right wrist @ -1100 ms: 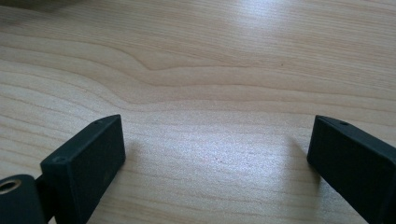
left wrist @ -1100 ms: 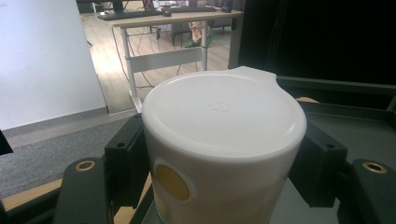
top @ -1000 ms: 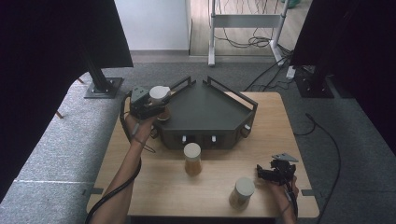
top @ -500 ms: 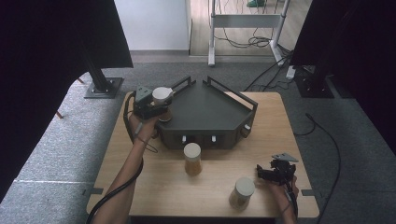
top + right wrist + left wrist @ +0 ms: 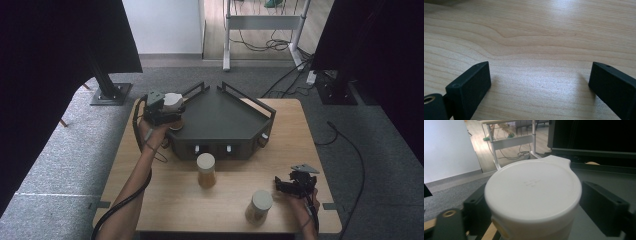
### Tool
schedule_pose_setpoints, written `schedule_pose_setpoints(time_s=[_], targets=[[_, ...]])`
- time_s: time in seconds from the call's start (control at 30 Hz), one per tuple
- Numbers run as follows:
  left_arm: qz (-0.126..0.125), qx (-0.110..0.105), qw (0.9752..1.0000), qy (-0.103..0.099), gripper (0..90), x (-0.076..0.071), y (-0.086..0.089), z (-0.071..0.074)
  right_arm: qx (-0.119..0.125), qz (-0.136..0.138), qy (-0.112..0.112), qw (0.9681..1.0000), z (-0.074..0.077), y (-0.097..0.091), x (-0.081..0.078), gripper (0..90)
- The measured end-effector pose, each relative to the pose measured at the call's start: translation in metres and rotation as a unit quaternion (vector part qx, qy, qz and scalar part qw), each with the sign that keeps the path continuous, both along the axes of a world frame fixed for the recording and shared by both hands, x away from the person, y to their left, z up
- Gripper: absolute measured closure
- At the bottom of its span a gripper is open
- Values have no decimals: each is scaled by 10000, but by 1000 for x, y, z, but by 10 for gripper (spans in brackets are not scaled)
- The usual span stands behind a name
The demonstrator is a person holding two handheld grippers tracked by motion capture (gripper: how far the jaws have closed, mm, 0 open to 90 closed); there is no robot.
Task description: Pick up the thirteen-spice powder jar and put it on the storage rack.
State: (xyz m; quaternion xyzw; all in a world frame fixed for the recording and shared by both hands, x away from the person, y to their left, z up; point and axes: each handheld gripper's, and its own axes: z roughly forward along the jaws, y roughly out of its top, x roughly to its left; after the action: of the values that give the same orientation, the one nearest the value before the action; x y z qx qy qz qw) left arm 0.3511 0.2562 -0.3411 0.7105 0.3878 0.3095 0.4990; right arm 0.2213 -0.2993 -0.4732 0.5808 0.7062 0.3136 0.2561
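A jar with a white lid (image 5: 531, 187) stands between the jaws of my left gripper (image 5: 170, 111), at the left corner of the dark tray (image 5: 220, 117). The jaws have just been opening, and the right pad (image 5: 602, 207) now stands a little clear of the lid, so the left gripper is open around the jar. My right gripper (image 5: 280, 186) rests low over the wooden table (image 5: 539, 37) near its right front, open with nothing between its fingertips (image 5: 471, 85). A second white-lidded jar (image 5: 259, 205) stands just left of it.
A third jar (image 5: 205, 170) with amber contents stands in front of the tray's front wall. The tray has raised rails along its back edges. Black stands and cables sit on the grey floor beyond the table.
My left gripper has shifted a little to the right with the jar, up to the tray's left corner. The right gripper has stayed put.
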Motion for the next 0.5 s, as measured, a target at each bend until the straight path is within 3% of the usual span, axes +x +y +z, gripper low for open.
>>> schedule_pose_setpoints(time_s=[0.5], targets=[[-33,16,10000,-92,86,-8,5,3,0,0,0,10000,0,0,0,34]])
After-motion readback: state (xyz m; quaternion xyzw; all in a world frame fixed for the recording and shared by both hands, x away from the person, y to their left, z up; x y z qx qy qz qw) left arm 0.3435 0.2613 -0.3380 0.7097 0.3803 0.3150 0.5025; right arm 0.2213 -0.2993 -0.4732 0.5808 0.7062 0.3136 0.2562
